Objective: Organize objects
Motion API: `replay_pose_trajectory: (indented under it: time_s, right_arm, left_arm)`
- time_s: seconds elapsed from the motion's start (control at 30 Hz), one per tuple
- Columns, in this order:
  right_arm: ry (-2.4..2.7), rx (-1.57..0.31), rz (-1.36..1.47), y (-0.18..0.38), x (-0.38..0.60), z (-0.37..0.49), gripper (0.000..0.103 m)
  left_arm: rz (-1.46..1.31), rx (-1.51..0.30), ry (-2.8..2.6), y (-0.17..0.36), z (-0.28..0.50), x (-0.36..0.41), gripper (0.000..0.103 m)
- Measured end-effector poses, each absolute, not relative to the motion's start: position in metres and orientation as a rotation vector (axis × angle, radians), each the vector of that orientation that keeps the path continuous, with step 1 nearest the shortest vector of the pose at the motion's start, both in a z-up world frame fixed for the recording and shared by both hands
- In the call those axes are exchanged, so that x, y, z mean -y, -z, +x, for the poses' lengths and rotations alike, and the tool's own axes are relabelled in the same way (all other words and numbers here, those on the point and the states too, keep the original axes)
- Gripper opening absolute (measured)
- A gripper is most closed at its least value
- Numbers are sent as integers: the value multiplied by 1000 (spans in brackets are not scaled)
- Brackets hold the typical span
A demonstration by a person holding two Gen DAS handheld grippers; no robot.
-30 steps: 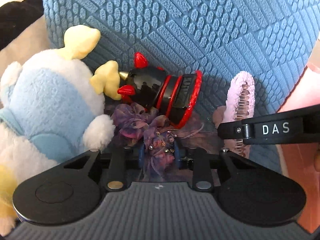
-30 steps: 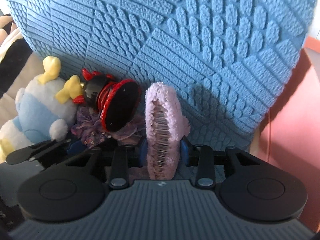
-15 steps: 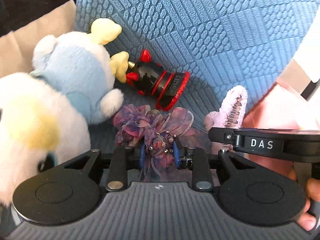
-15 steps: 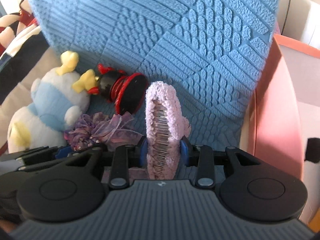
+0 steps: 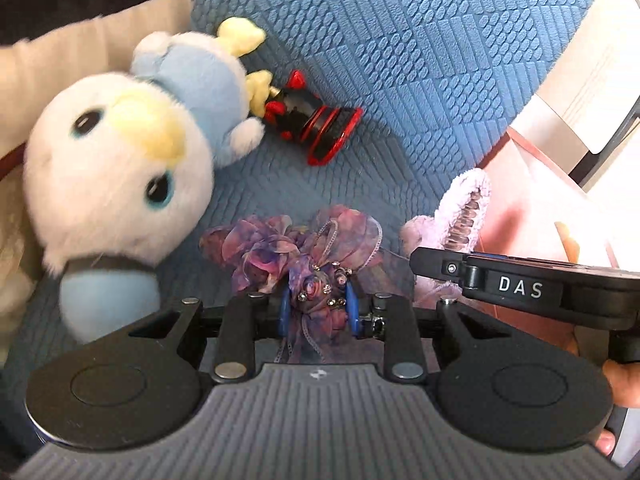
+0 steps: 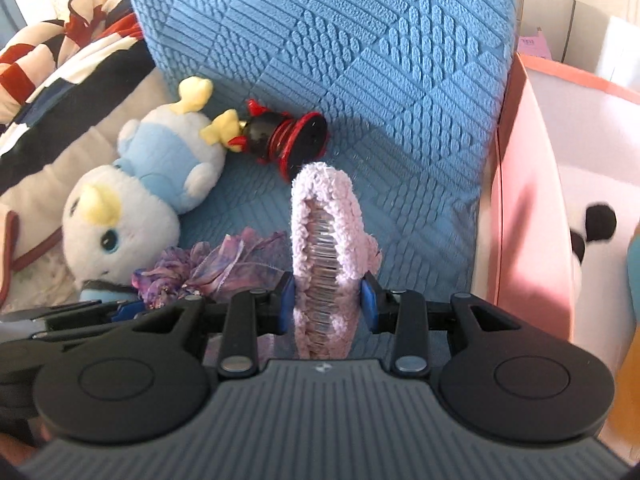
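The left gripper pinches a purple floral scrunchie between its blue pads, the ruffled fabric and small beads bunched above the fingertips and raised off the blue textured cushion. The right gripper clamps a fuzzy pink hair clip that stands upright between its pads, metal teeth facing the camera. Both grippers are close together, the scrunchie just left of the clip. Behind them on the cushion lie a white and light blue plush bird and a black and red toy, which touches the plush's yellow foot. A pink bin stands at the cushion's right edge, a panda plush partly visible inside.
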State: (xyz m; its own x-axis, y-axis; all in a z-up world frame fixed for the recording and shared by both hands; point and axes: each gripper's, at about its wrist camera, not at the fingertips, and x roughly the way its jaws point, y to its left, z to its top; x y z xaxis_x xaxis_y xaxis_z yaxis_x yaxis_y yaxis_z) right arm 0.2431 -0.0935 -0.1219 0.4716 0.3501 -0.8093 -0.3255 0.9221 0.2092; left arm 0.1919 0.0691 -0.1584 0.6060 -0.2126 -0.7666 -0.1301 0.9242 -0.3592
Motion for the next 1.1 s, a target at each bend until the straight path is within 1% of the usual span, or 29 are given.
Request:
replay_pose_trajectory:
  time_s: [0.27,0.43,0.67,0.8,0.83,0.9,1.1]
  right_arm:
    - [-428,-1021,65,122,98,202,37]
    - [-438,-1051,59,130,93,188,37]
    - [-383,-1097,55,149,92,194,39]
    - [-328,-1118,59,155,95,197,42]
    - [-317,-1128,66,156,97,198,46]
    - [-318,-1135,95,156,101,200,49]
    - [-320,-1120,69,155,101,198,48]
  left_arm:
    - [-435,-963,58,161,150,-78,31]
    - [-445,-978,31,166,144,-83,31]
    - [-458,-1001,13,174,149,-86,31]
    - [-467,-1008,9,175,151,-86,31]
    - [-461,-1009,9,175,151,-86,32]
    - [-438,-1016,8,175,150,-84,32]
    - [-429,-1027,2,177,151,-83,32]
